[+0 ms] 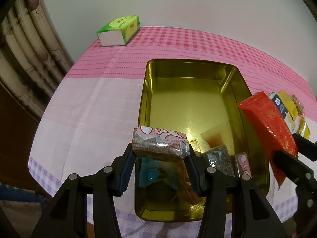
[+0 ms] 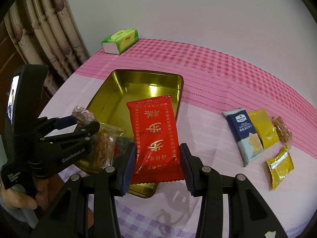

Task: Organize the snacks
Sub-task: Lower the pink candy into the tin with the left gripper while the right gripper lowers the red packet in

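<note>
A gold tin tray (image 1: 190, 73) (image 2: 138, 79) lies on the pink checked tablecloth. My left gripper (image 1: 160, 154) is shut on a clear snack packet with red and white print (image 1: 158, 140), held over the tray's near end; it also shows in the right wrist view (image 2: 83, 115). My right gripper (image 2: 157, 162) is shut on a red snack packet with gold characters (image 2: 156, 136), held above the tray's near right edge; the packet shows in the left wrist view (image 1: 271, 127). Small snacks (image 1: 220, 158) lie in the tray's near end.
A green tissue box (image 1: 118, 29) (image 2: 120, 39) sits at the table's far left corner. A blue-white packet (image 2: 243, 132), two yellow packets (image 2: 263, 127) (image 2: 279, 166) and a clear snack packet (image 2: 281, 129) lie right of the tray. Curtains hang at the left.
</note>
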`<state>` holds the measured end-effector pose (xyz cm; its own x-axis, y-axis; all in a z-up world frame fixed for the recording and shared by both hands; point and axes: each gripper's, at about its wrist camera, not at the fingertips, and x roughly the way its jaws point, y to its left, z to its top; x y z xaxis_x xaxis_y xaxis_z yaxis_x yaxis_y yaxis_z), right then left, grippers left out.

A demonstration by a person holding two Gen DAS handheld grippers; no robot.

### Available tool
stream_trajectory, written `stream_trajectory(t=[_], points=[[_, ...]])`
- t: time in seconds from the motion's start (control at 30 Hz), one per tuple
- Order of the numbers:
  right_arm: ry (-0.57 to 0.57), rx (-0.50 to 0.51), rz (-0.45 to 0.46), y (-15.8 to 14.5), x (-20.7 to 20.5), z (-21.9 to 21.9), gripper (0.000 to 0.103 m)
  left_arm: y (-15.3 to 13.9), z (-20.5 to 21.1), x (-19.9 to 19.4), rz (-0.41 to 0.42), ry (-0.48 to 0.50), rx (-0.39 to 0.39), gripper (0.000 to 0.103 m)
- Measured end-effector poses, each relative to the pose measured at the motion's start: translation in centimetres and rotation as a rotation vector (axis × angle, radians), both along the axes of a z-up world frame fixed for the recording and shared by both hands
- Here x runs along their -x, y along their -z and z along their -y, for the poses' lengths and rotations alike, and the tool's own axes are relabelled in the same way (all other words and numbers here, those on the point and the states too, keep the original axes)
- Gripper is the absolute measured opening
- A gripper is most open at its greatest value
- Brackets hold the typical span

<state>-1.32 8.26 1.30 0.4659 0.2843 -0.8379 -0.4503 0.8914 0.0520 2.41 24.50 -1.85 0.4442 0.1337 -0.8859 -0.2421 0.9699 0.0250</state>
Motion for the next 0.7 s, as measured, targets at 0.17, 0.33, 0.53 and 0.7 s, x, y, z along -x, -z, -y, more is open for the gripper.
stream_trajectory(t=[0.17, 0.33, 0.53, 0.7], points=[[-0.008, 0.008, -0.013, 0.7, -0.1, -0.7, 0.041, 0.1, 0.1, 0.1, -0.004, 0.007, -0.009, 0.05], [-0.016, 0.026, -0.015, 1.2, -0.1, -1.3, 0.041, -0.1, -0.4, 0.3, -0.002, -0.01, 0.029, 0.05], [-0.022, 0.041, -0.023, 1.9, -0.5, -2.1, 0.041, -0.4, -0.7, 0.4, 0.009, -0.015, 0.045, 0.051], [-0.027, 0.056, -0.025, 2.7, -0.9, -2.9, 0.041, -0.6, -0.8, 0.4, 0.018, -0.015, 0.061, 0.051]])
